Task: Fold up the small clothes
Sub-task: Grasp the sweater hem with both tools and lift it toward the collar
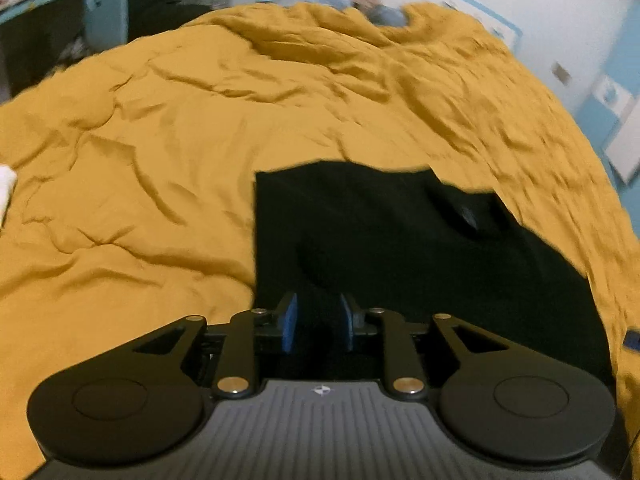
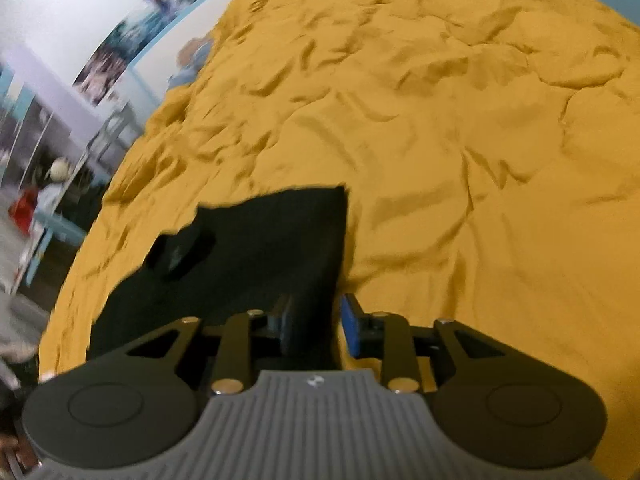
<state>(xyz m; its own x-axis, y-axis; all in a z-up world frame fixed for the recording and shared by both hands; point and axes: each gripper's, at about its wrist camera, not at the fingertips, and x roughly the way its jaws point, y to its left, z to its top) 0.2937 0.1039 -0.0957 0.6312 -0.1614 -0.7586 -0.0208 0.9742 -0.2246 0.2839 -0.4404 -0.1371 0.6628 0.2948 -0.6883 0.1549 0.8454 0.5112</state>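
A black garment (image 1: 400, 240) lies flat on the mustard-yellow bedspread (image 1: 160, 160), with straight left and far edges and its neck opening (image 1: 468, 216) toward the right. My left gripper (image 1: 318, 320) hovers over the garment's near part with its blue pads (image 1: 290, 320) apart; only dark cloth shows through the gap, and nothing is pinched. In the right wrist view the same garment (image 2: 260, 248) shows its neck opening (image 2: 180, 248) on the left. My right gripper (image 2: 316, 320) stands over its right edge, the blue pad (image 2: 350, 328) clear of the cloth, jaws apart.
The rumpled bedspread (image 2: 460, 160) stretches far ahead and to both sides. A white item (image 1: 6, 192) sits at its left edge. Soft toys (image 1: 360, 0) lie at the far end. Teal furniture (image 1: 104, 0) and shelves (image 2: 48, 200) stand beyond the bed's edge.
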